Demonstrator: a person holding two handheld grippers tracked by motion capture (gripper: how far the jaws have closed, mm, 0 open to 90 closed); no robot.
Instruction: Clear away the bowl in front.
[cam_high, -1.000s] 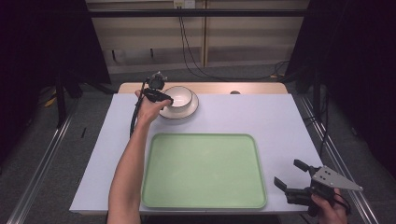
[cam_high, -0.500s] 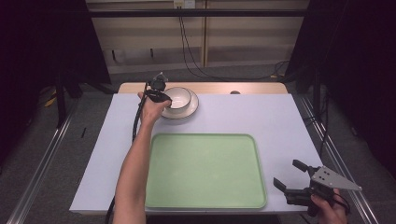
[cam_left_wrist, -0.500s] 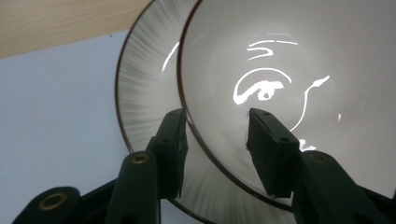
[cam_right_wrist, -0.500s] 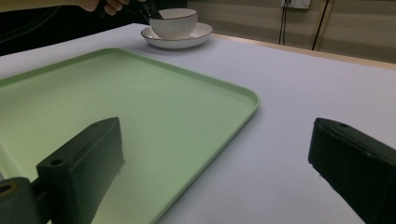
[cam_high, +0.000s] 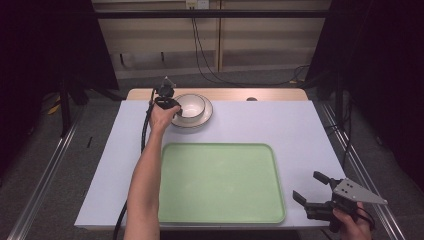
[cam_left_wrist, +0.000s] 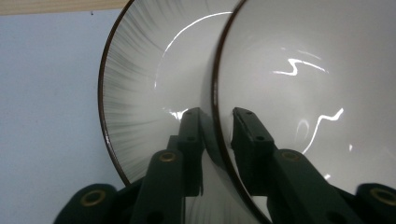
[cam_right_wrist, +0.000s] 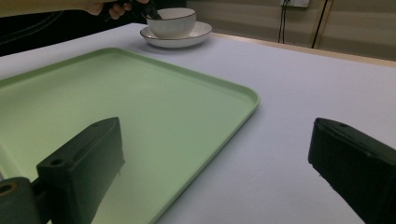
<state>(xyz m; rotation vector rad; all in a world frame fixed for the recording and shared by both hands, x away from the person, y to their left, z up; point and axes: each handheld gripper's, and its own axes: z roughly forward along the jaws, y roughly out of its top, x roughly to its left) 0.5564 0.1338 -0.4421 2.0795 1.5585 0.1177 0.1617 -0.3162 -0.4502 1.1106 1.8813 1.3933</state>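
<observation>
- The bowl (cam_high: 190, 105) sits on the saucer (cam_high: 204, 117), beyond the tray's (cam_high: 220, 182) far left corner.
- The left gripper (cam_left_wrist: 217, 128) has just been closing; its jaws now pinch the bowl's rim, one inside, one outside.
- The right gripper (cam_high: 314, 188) hovers wide open, holding nothing, by the tray's near right corner.

The bowl (cam_high: 190, 104) sits in the plate (cam_high: 205, 116) at the table's (cam_high: 300, 130) far edge, its near-left rim between the jaws of the left gripper (cam_high: 172, 106). The tray (cam_high: 220, 182) lies nearer the person than that gripper, mid-table. The right gripper (cam_high: 314, 192) hovers just right of the tray's near corner, well apart from the bowl.
</observation>
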